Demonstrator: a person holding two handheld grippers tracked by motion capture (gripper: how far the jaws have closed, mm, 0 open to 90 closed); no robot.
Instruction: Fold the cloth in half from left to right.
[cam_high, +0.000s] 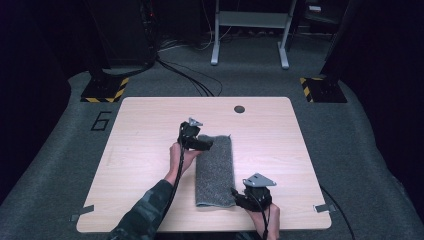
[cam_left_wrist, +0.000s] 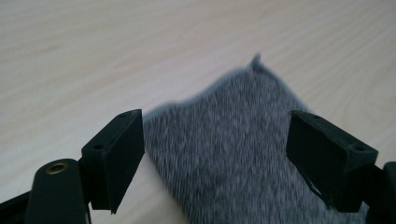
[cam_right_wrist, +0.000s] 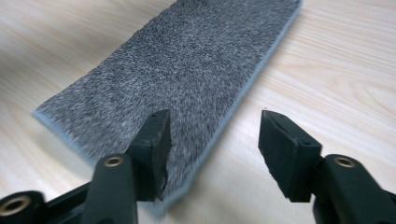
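A grey folded towel (cam_high: 216, 170) lies flat as a long strip in the middle of the wooden table (cam_high: 145, 120). My left gripper (cam_high: 206, 144) hovers at the strip's far left corner, jaws open, with the towel (cam_left_wrist: 233, 140) spread between and below them. My right gripper (cam_high: 239, 196) sits at the strip's near right corner, also open. In the right gripper view the towel's (cam_right_wrist: 187, 70) near edge passes under the gap between the jaws. Neither gripper holds anything.
A round cable hole (cam_high: 239, 109) marks the table's far side. Grey carpet surrounds the table, with cables, a white desk frame (cam_high: 250, 30) and yellow-black striped stand bases (cam_high: 106, 89) beyond it.
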